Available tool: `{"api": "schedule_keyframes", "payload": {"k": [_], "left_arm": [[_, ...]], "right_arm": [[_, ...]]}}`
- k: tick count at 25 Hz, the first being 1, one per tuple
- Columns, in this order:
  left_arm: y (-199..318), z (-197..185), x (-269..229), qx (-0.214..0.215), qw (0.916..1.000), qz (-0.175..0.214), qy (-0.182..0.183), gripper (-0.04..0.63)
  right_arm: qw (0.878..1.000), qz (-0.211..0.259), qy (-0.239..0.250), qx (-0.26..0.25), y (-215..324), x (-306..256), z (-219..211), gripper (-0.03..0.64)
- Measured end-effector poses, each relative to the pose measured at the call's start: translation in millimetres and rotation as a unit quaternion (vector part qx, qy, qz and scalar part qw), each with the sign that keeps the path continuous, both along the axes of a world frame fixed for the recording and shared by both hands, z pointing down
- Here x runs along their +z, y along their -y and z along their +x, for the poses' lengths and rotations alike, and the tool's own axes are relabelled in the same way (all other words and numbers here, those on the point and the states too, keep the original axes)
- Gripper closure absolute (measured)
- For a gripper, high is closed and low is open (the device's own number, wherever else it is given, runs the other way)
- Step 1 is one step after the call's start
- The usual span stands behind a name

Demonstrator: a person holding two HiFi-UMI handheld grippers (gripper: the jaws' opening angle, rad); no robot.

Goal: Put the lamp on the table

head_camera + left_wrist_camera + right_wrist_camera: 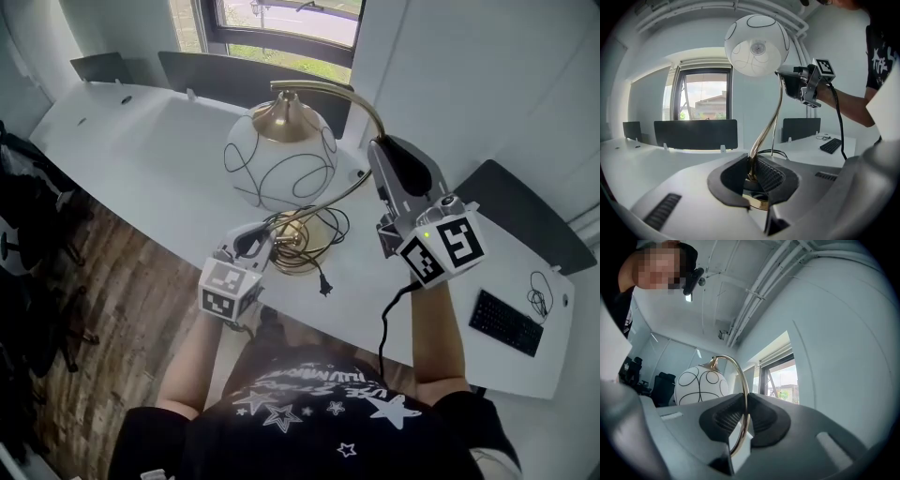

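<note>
Brass low on the lamp (281, 164) stem, pinched tight between the left gripper (752, 176) jaws just above the base (298, 251), at the near edge of the white table (169, 159) with a black cord (323, 278) coiled round it. Higher up, clamped at the curved neck by the right gripper (743, 416) jaws, beside the white globe shade (757, 44). Beyond, a black keyboard (506, 323) to the right and a window (281, 23) at the back.

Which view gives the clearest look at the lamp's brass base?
The head view: the brass base shows against the white table, cord looped over it, its far edge hidden under the globe shade. The left gripper view shows only a sliver below the jaws; the right gripper view shows none, only the curved stem.
</note>
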State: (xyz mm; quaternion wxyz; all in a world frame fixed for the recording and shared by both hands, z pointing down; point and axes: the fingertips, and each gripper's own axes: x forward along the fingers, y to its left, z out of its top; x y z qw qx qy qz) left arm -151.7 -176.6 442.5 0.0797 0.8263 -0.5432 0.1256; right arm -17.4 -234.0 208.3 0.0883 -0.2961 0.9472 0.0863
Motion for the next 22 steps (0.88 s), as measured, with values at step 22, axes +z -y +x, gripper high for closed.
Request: {"api": "schedule_keyframes", "payload": {"k": [22], "left_arm": [[169,-24,16,0.121,0.9918,-0.028,-0.029,0.548]], "right_arm": [[0.989,-0.017,-0.024,0.142,125,7,-22,0.577]]}}
